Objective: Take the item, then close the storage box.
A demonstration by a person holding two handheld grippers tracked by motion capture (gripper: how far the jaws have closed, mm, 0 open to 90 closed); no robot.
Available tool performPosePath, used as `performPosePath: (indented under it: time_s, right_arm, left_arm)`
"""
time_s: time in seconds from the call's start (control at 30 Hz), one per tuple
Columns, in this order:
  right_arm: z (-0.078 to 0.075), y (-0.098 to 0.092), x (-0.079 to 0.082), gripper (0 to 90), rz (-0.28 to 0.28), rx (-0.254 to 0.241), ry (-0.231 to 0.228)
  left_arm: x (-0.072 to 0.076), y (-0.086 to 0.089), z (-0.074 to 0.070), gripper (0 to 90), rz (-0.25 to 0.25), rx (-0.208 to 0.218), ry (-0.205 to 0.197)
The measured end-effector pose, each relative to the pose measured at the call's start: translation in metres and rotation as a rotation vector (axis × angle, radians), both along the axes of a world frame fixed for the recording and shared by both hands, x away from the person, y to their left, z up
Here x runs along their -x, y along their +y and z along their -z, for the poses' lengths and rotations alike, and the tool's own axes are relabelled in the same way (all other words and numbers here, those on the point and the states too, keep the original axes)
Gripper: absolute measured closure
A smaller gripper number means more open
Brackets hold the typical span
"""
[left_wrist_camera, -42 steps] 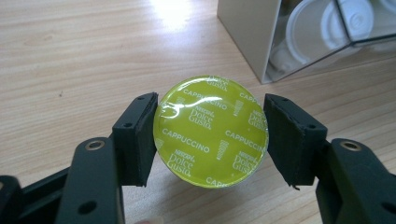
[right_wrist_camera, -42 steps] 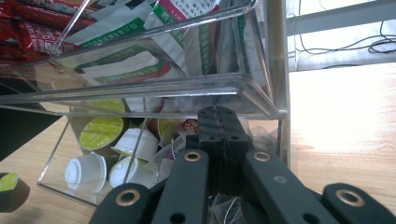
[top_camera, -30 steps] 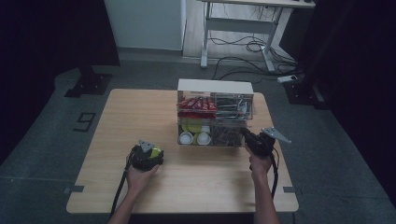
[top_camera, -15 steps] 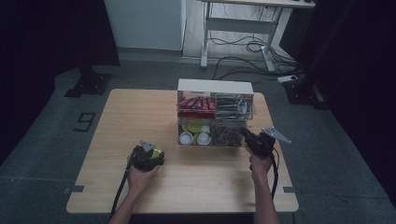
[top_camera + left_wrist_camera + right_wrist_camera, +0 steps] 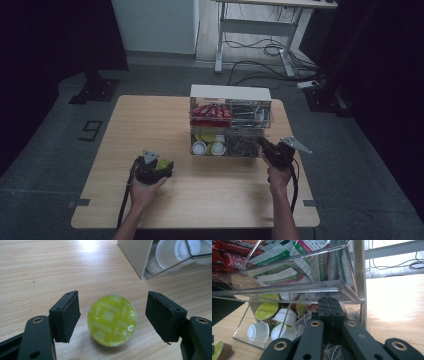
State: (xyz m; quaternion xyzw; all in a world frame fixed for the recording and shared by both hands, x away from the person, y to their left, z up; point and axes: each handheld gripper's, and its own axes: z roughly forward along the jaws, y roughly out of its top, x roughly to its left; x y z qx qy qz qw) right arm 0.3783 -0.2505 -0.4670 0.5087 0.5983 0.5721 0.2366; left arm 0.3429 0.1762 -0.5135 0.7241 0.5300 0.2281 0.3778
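while l gripper (image 5: 112,317) straddles yellow-lid pod (image 5: 112,320) | r gripper (image 5: 329,308) closed at organizer (image 5: 352,287)

Capsule (image 5: 112,320) is sitting on the worktop (image 5: 150,125) between the left hand-held gripper (image 5: 112,317) jaws, organizer (image 5: 230,120) standing behind-right.

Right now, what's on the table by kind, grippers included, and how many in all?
Clear compartment organizer: 1
Loose yellow-green capsule: 1
Grippers: 2 (left gripper, right gripper)
Total: 4
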Motion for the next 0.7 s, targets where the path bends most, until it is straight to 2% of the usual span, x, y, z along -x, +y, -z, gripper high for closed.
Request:
performPosePath:
  time_s: [0.37,0.57,0.7]
  right_arm:
    - [0.002,0.003,0.002,89.1,-0.005,0.018,0.01]
    - [0.005,0.006,0.003,89.1,-0.006,0.032,0.024]
    - [0.009,0.007,0.005,89.1,-0.005,0.046,0.036]
  left_arm:
    - [0.02,0.014,0.002,28.8,0.018,0.029,-0.006]
    - [0.033,0.025,0.004,29.1,0.017,0.065,-0.014]
    - [0.035,0.029,0.004,29.4,0.022,0.059,-0.014]
